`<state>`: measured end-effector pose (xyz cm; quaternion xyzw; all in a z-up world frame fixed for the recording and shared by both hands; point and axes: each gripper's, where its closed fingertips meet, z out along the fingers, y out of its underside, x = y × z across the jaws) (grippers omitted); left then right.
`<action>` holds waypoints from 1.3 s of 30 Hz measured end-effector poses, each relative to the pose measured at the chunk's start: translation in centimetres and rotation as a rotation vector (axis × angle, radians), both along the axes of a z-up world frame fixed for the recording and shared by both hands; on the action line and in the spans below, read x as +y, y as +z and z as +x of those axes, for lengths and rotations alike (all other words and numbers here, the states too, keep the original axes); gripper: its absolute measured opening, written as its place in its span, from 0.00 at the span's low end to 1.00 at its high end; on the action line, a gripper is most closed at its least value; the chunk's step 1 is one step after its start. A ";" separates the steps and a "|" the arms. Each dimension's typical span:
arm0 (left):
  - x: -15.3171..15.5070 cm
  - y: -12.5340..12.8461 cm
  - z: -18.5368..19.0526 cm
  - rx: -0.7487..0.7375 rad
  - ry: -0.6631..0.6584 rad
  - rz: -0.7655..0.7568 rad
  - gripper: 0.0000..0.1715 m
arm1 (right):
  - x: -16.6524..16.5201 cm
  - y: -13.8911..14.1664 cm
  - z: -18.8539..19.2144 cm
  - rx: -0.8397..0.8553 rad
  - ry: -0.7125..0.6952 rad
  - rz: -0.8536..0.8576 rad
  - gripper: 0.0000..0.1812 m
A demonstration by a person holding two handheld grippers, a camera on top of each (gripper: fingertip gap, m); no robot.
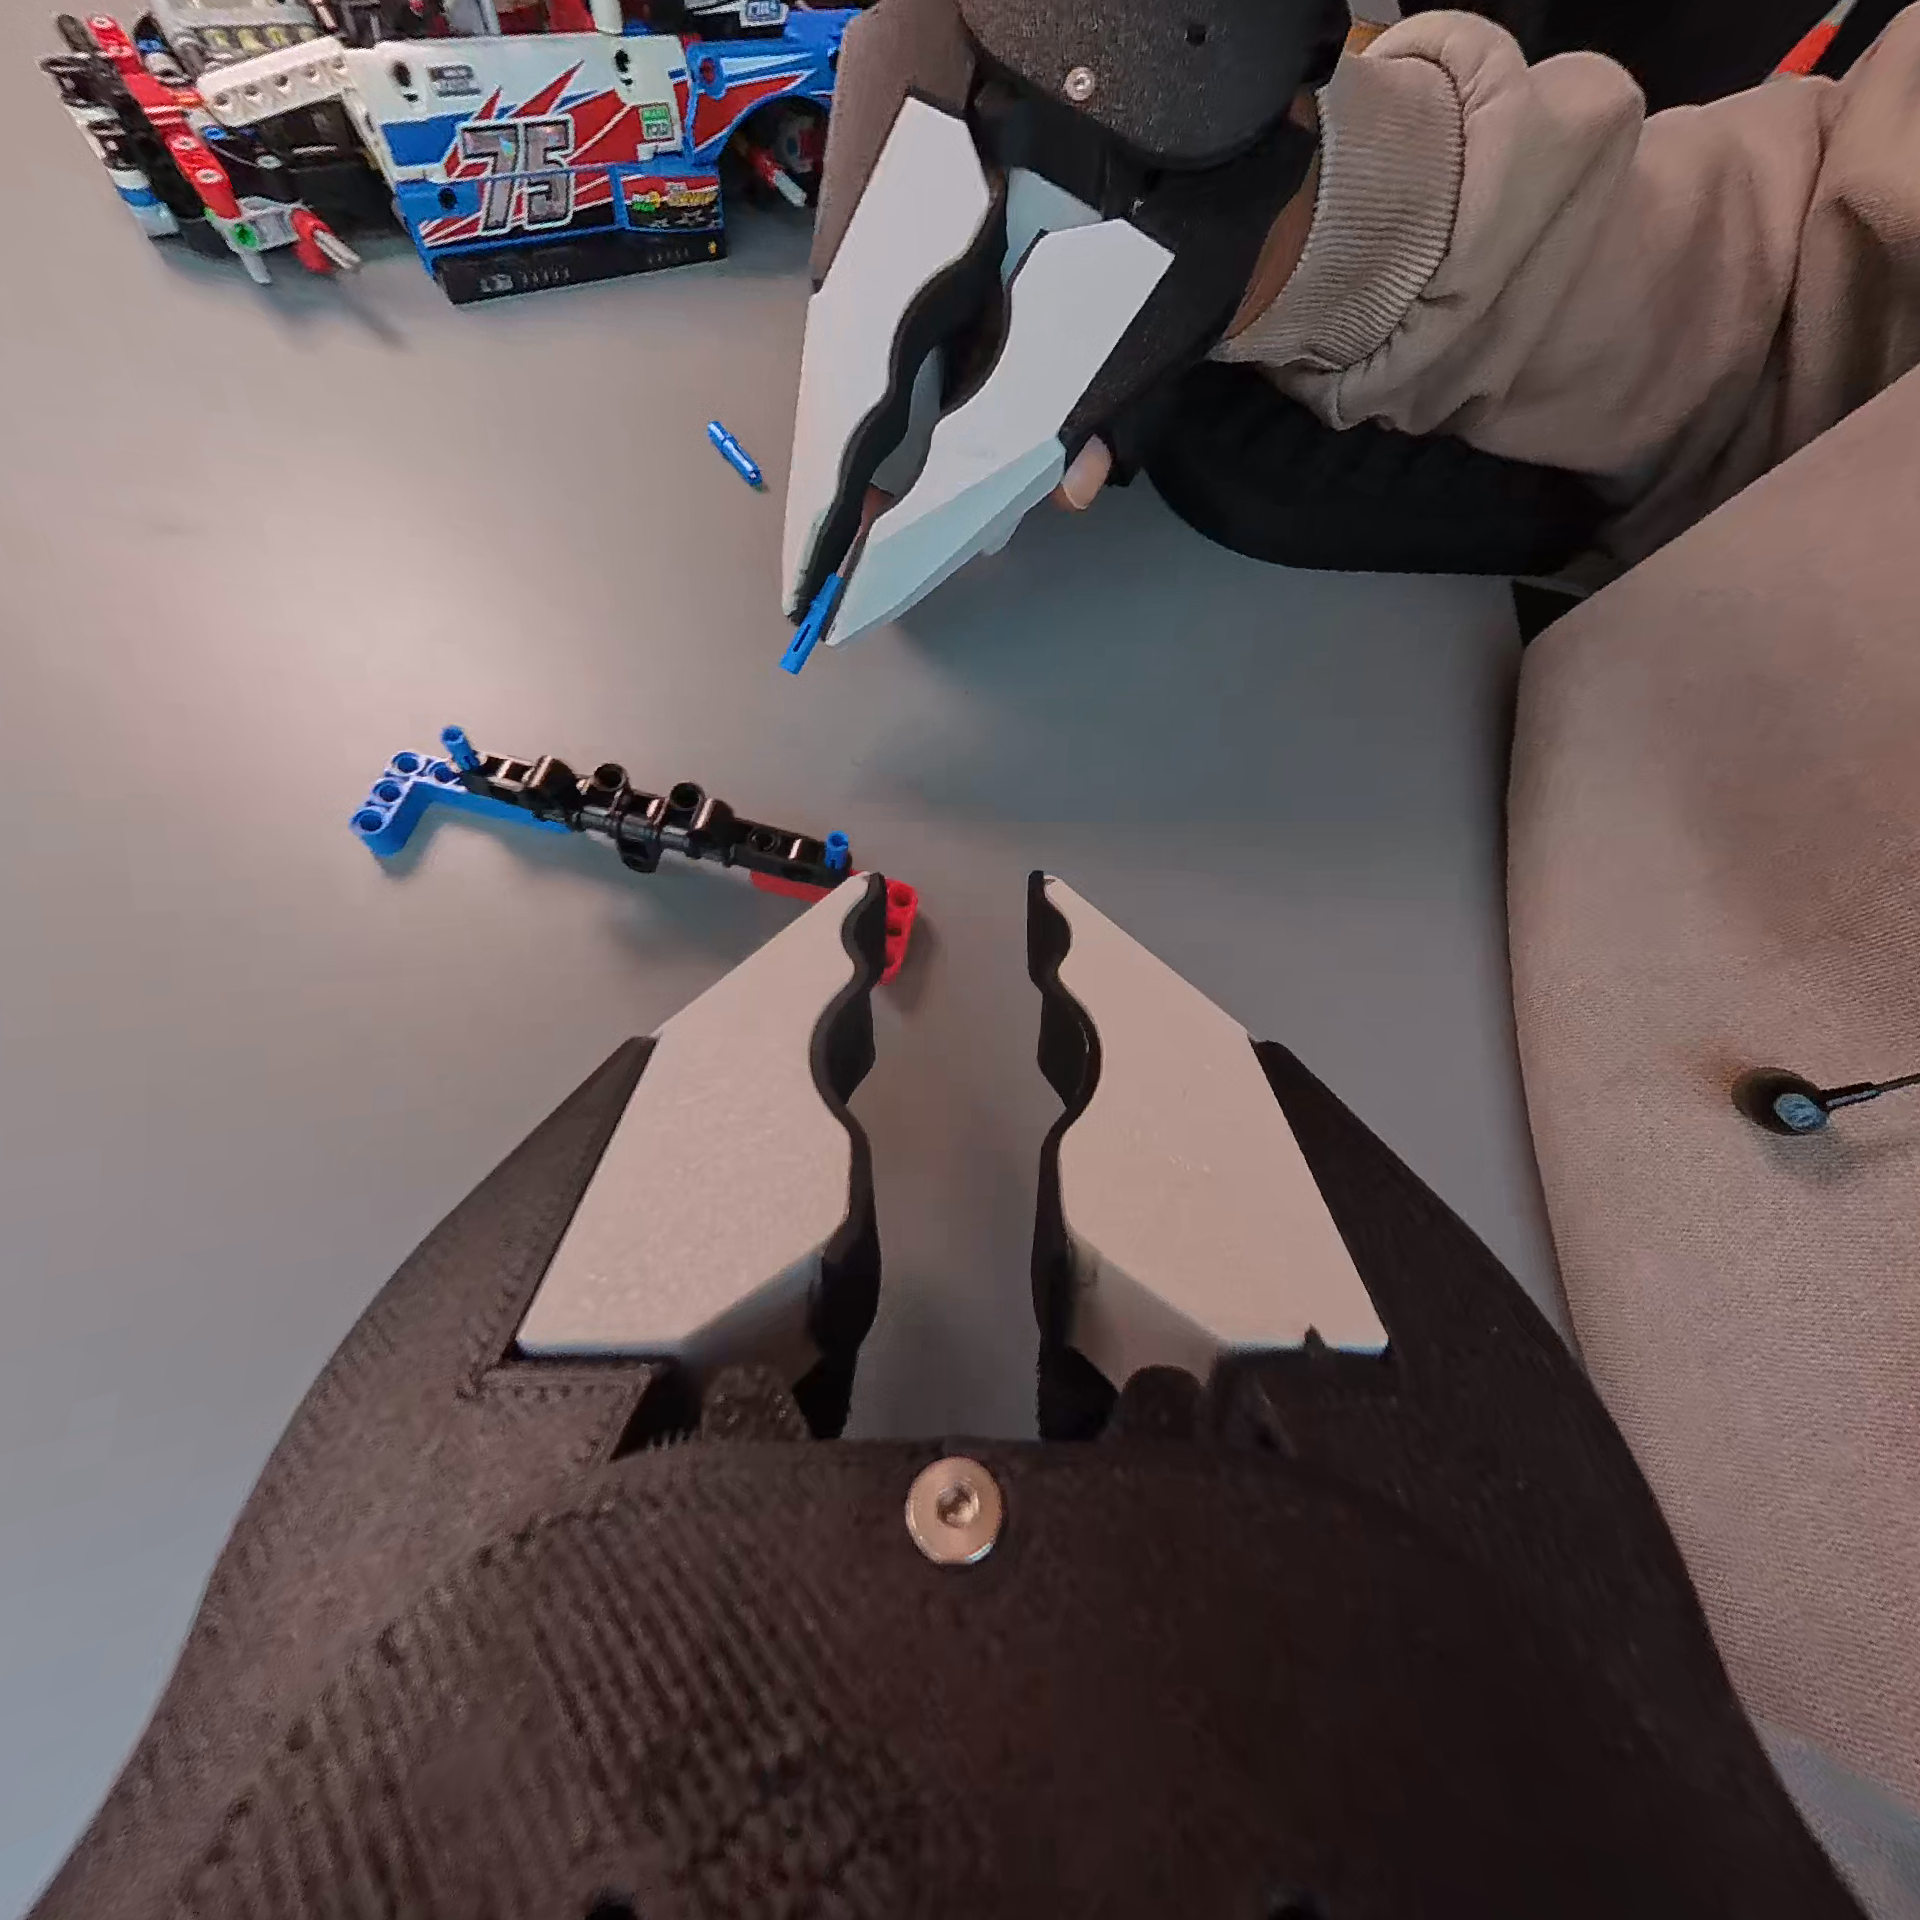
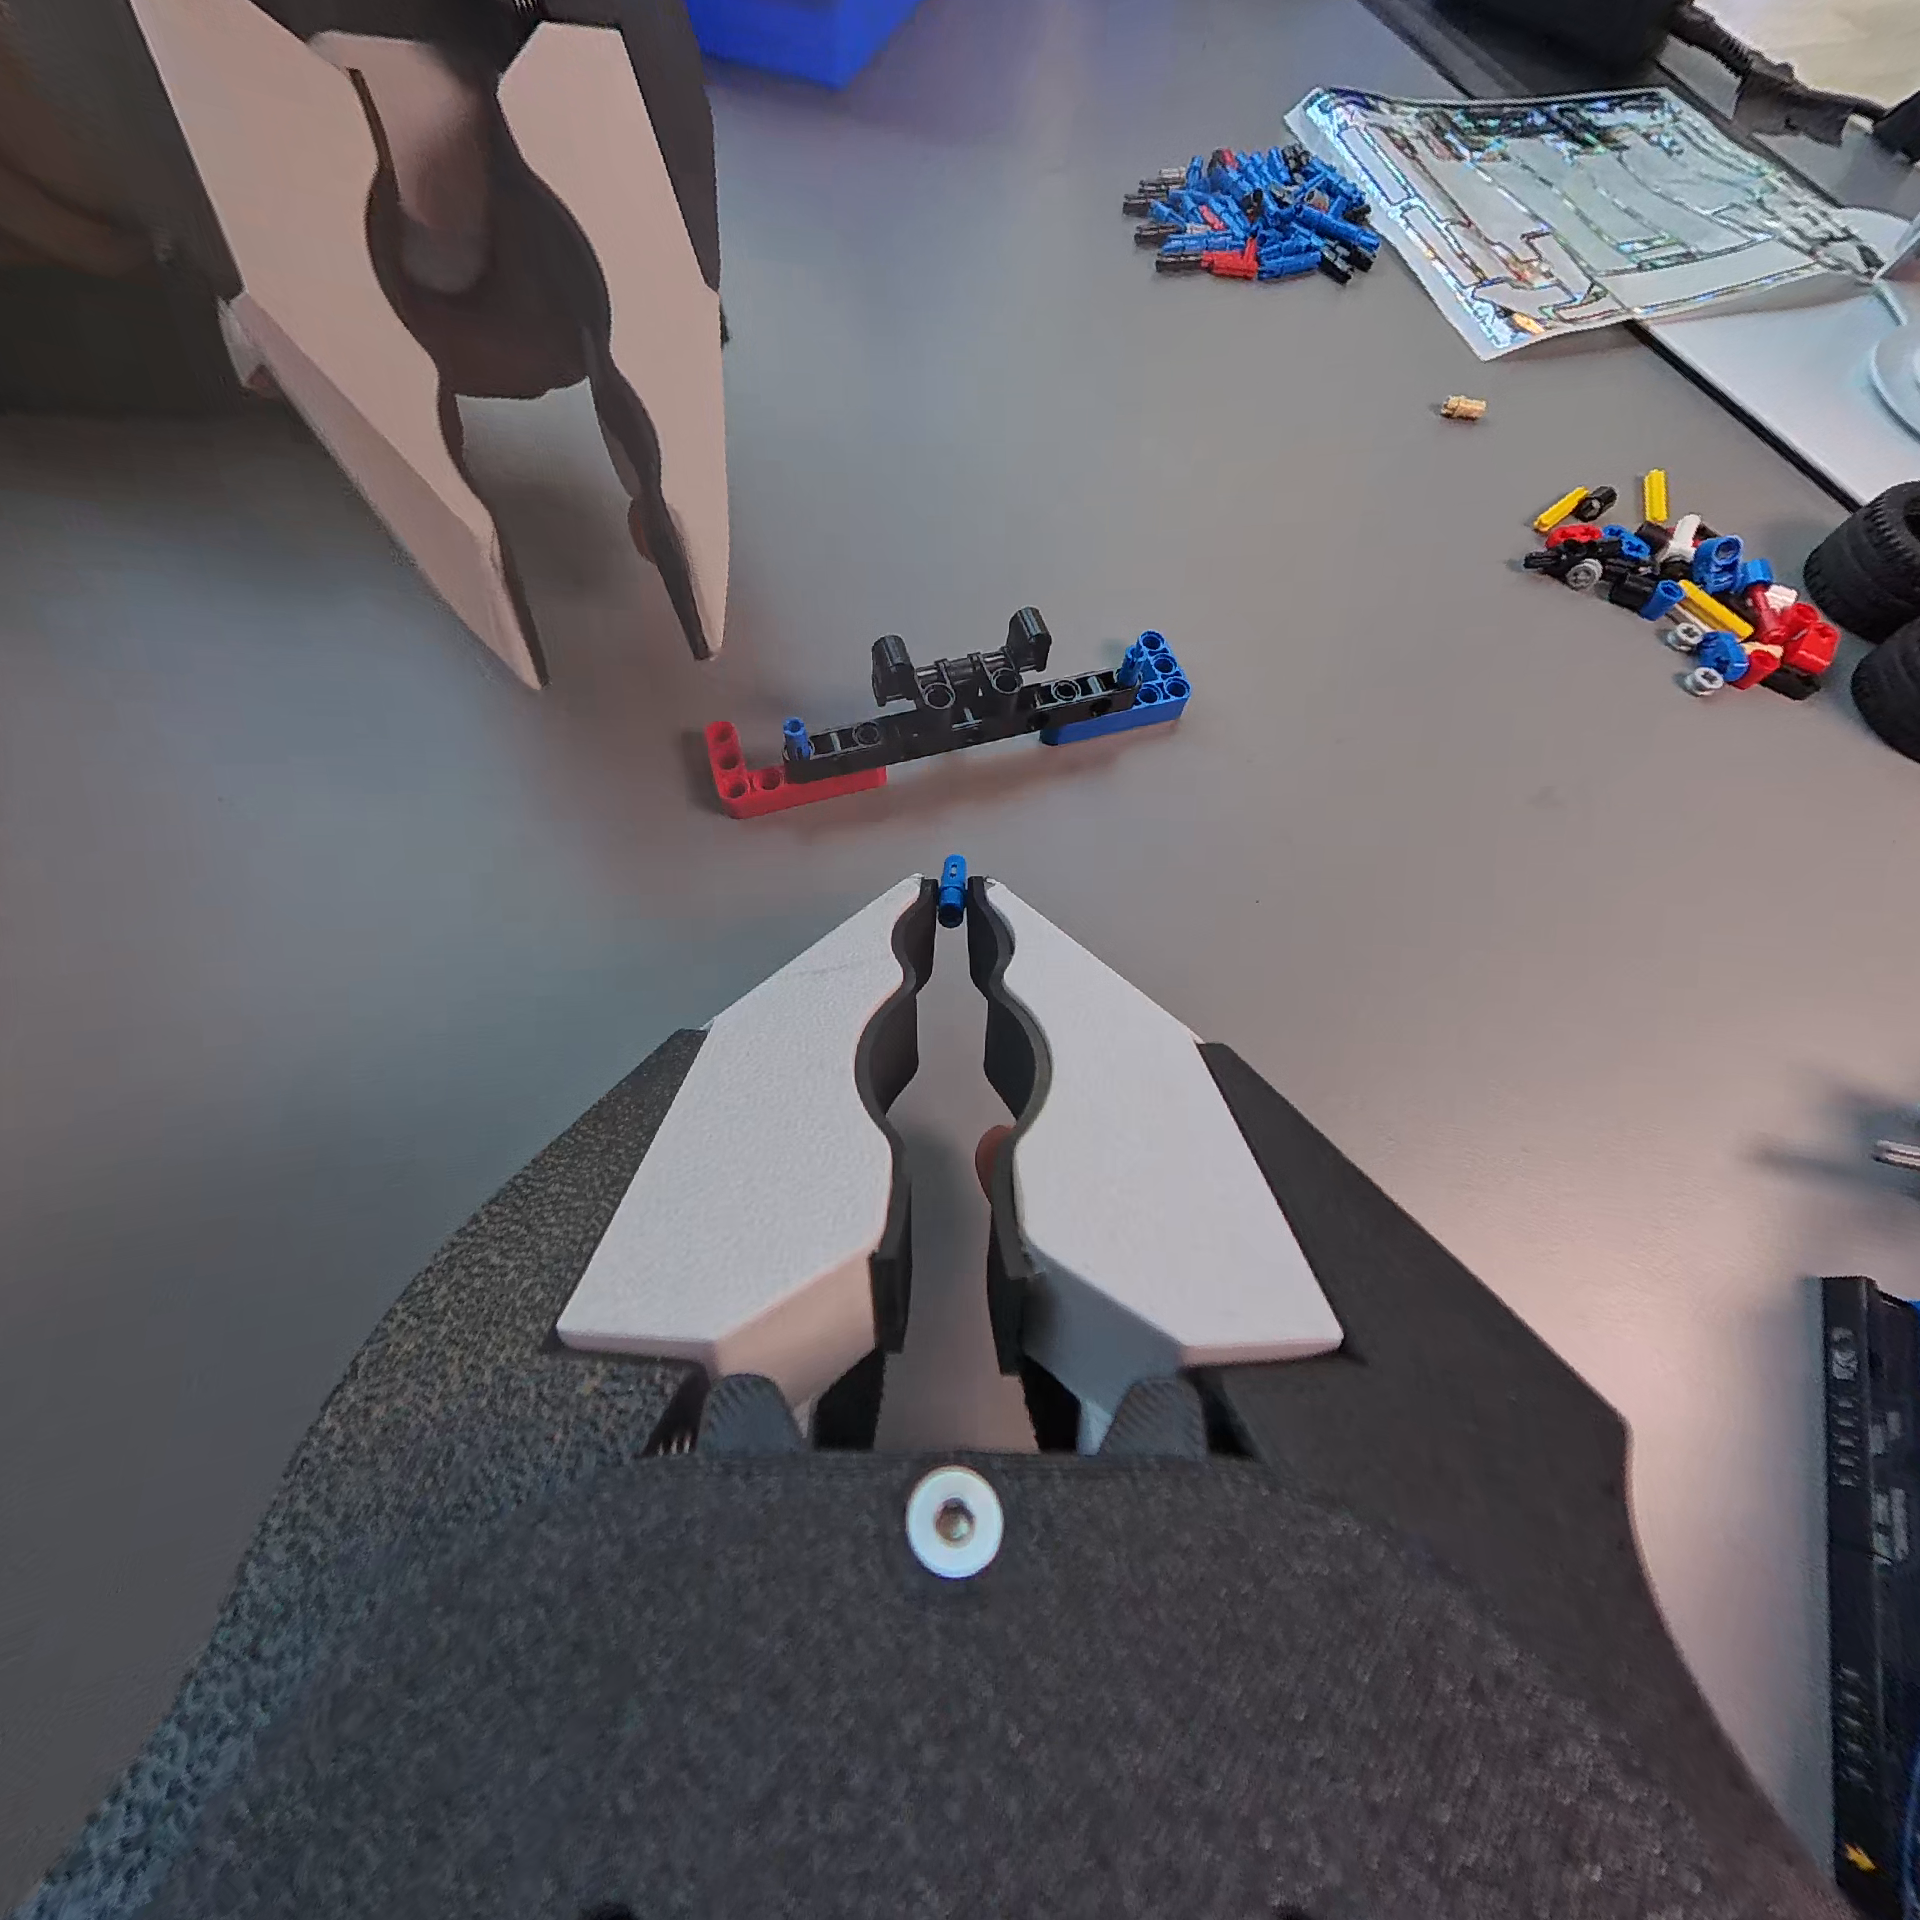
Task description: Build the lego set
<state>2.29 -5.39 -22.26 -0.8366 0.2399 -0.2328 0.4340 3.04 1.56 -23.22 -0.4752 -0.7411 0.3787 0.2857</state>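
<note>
Right gripper [image 2: 952, 883] pinches a small blue plastic connector pin [image 2: 951, 889]; left gripper [image 1: 951, 883], spread, should steady the black-red-blue beam assembly [image 2: 940, 717] during straight insertion.

Ahead of the right tool [image 2: 953, 883], whose grey fingers [image 2: 769, 1122] carry black wavy pads, the pinched pin [image 2: 952, 889] is blue. Beyond it the assembly [image 2: 945, 722] is black with a red end and a blue end. The counter [image 2: 1351, 935] is plain grey. Far beyond the left tool [image 1: 951, 883], the truck [image 1: 499, 135] shows white, blue and red streaks.
</note>
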 end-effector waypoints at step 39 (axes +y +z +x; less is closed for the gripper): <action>0.8 -3.4 0.9 0.295 -0.024 0.008 0.16 | -0.2 -0.2 -0.2 -0.004 0.001 0.001 0.02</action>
